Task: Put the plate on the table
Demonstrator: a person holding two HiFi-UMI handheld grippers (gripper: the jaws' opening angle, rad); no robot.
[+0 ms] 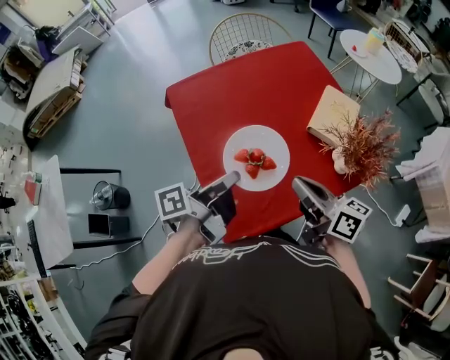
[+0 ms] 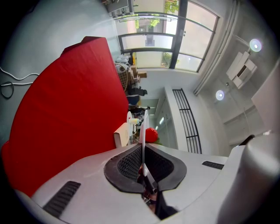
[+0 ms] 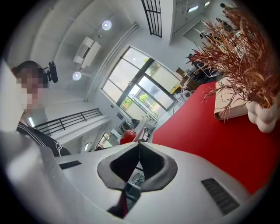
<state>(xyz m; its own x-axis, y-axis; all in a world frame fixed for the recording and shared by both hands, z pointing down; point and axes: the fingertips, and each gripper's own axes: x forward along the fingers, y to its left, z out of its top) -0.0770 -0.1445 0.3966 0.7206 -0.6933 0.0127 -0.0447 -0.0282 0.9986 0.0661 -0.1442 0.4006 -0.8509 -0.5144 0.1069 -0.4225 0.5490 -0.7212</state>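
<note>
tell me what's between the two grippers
The white plate, with strawberries on it, spans the gap between the left gripper and the right gripper, each shut on its rim. The head view shows this best.

Strawberries [image 1: 255,162] bunched together in the middle, bright red. Off to the right, a dried rust-coloured plant [image 1: 365,144] spills out of a knobbly white vase [image 1: 339,162], twigs reaching over a tan board [image 1: 330,112] lying just beside it. Up top, a wire chair [image 1: 246,35]. Further right, a round white side table [image 1: 373,67] carries a yellowish cup [image 1: 375,40], with a blue chair [image 1: 330,14] nearby. Grey floor [image 1: 140,105] all round.
</note>
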